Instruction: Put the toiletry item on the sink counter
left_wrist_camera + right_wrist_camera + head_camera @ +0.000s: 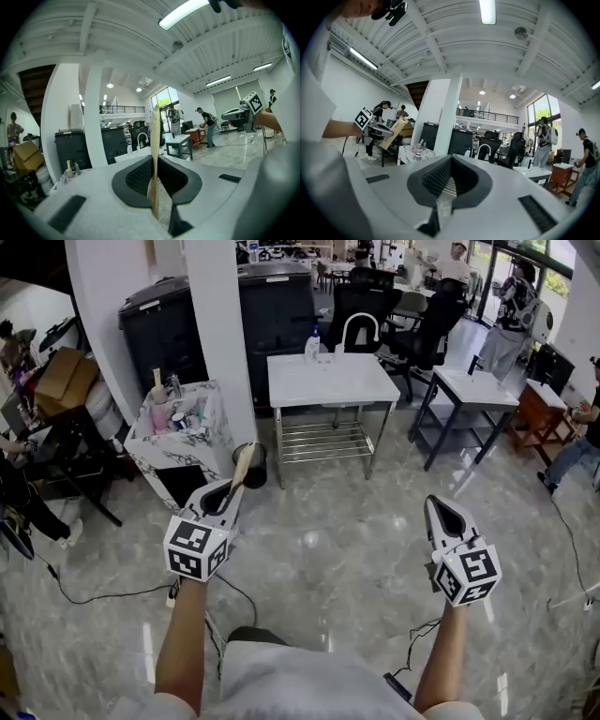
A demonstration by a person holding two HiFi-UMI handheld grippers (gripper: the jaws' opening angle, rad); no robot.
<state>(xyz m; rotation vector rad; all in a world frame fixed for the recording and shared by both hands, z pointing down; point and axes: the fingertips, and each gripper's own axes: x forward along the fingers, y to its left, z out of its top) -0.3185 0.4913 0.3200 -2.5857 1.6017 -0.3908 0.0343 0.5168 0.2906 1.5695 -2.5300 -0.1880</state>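
Carrying is the step in hand, I judge. The marble-patterned desk (150, 461) with bottles stands ahead, well apart. My left claw (228, 491) is clamped on the thin, flat tan toiletry item (243, 463). Next I must come closer. My right claw (441, 508) is together, empty.

Cannot tell the kind of toiletry item (243, 465) clamped in the left claw (228, 495): flat and tan, seen only edge-on in the left gripper view, lower end buried between the jaws and blurred by nearness. Too small to sort out: clutter (176, 409) on the marble desk (150, 457), bottle (312, 343) on the white table (328, 381). Cut off by the head view's right edge: a seated person (583, 432).
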